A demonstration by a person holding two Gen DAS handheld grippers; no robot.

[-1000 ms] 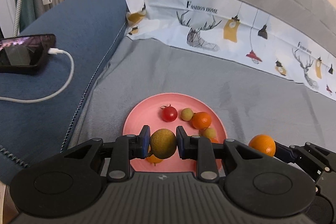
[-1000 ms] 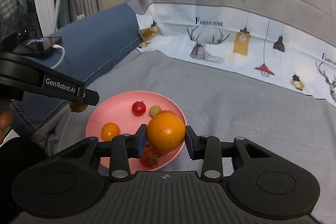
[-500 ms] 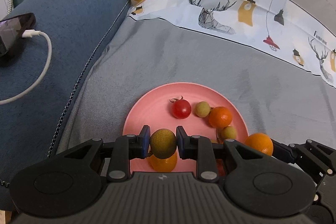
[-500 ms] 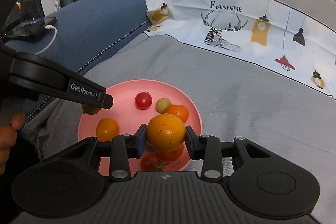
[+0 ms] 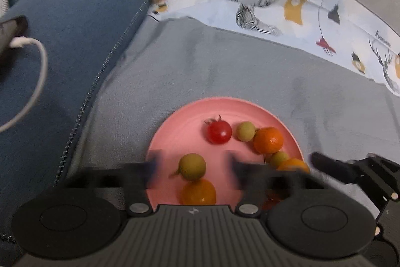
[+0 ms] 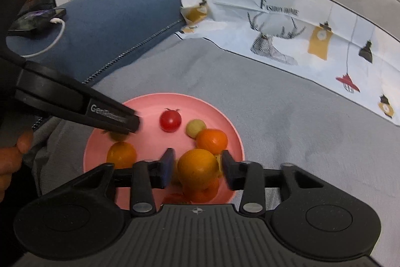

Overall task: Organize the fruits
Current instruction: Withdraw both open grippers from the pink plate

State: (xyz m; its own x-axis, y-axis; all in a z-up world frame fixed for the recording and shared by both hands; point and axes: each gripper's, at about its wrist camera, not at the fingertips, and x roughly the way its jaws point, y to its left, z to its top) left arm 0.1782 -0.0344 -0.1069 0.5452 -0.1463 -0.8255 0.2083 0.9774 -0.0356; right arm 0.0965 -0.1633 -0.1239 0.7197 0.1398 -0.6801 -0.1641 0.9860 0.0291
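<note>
Two grippers over one pink plate on grey bedding.

Far left, left wrist view: dark phone with white charging cable plugged in, lying on blue zippered fabric.

Left gripper: jaws opening, blurred, standing wide apart over near part of plate. Between them, clear of both pads, an olive-green round fruit, resting on plate, touching an orange fruit just below it in frame. Nothing held.

Further right on plate, same view: red cherry tomato with green calyx; just beside it a small green fruit; touching that, a small orange; below it another small green fruit against the larger orange at plate's right edge.

Right gripper: jaws opening, a gap visible on each side of the larger orange between them. No pad contact seen. Orange resting atop other fruit at near right part of plate, red-orange fruit partly hidden beneath.

Right wrist view, left side: left gripper's finger crossing over plate rim, a hand at frame edge.

Rear right: white printed panel with deer and lantern figures.
</note>
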